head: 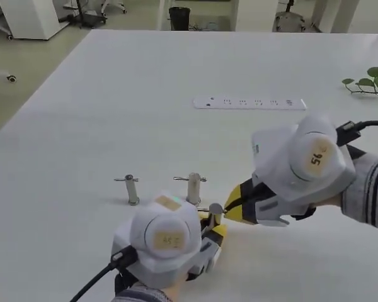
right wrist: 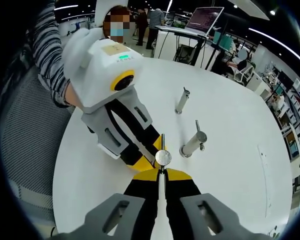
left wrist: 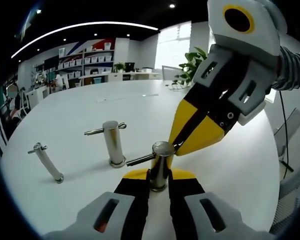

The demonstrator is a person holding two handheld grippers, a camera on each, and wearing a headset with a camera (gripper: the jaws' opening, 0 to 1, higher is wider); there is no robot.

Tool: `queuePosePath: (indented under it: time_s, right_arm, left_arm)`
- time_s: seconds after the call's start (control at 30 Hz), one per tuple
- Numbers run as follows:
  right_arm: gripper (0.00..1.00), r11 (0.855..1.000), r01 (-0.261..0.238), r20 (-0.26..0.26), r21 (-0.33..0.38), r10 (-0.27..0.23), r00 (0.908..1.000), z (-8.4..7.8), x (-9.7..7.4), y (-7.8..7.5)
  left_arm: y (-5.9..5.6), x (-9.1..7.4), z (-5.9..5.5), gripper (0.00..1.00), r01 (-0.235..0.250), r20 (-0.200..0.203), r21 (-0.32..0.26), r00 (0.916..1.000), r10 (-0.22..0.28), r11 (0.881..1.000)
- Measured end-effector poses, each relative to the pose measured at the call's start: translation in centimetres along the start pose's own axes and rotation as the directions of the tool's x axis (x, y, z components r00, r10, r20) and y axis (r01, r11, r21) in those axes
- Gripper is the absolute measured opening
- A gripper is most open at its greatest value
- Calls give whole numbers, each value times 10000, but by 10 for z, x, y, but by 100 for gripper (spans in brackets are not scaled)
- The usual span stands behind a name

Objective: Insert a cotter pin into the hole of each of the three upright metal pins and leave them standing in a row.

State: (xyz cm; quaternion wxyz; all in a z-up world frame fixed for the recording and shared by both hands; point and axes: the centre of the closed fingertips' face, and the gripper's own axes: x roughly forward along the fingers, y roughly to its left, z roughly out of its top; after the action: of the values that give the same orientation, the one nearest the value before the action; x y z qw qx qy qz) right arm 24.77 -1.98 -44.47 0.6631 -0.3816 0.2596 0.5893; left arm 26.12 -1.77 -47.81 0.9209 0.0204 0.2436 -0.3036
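Note:
Three metal pins stand on the white table (head: pixel 113 113). The left pin (head: pixel 131 190) and the middle pin (head: pixel 193 187) each carry a cotter pin crosswise near the top. My left gripper (head: pixel 211 228) is shut on the third pin (left wrist: pixel 160 167), low on its shaft. A thin cotter pin (left wrist: pixel 139 160) sticks out of that pin's left side under the head. My right gripper (head: pixel 230 207) is shut on the cotter pin's other end, with its yellow tips (left wrist: pixel 182 145) against the pin head. In the right gripper view the cotter pin (right wrist: pixel 162 141) runs past the round pin head (right wrist: pixel 163 157).
A white power strip (head: pixel 250 102) lies farther back on the table. A leafy plant sprig (head: pixel 370 80) reaches in at the right edge. Beyond the table's far edge are office chairs and a dark bin (head: pixel 179 17). A person's striped sleeve (head: pixel 368 189) holds the right gripper.

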Motion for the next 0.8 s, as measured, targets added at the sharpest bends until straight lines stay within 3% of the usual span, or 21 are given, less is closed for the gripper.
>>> queuePosePath:
  time_s: [0.17,0.27,0.43,0.8]
  right_arm:
    - [0,9991,29,-77,413,-26,10000,-2,2,0]
    - [8,9981,107,122,611,-114,9999,1,1,0]
    - [11,9908,-67,606,1349,-15,9982,8,4,0]
    - [11,9776,-320,992,2081,115,9950,12,17,-1]
  left_arm:
    - [0,-1,-5,13,148,-312,-54,9994,-150,9999]
    - [1,-4,-8,22,183,-404,112,9990,-178,9998]
    - [-1,-11,-5,33,556,-404,447,9977,-538,9974]
    - [-6,-22,3,47,1023,-294,516,9945,-1009,9934]
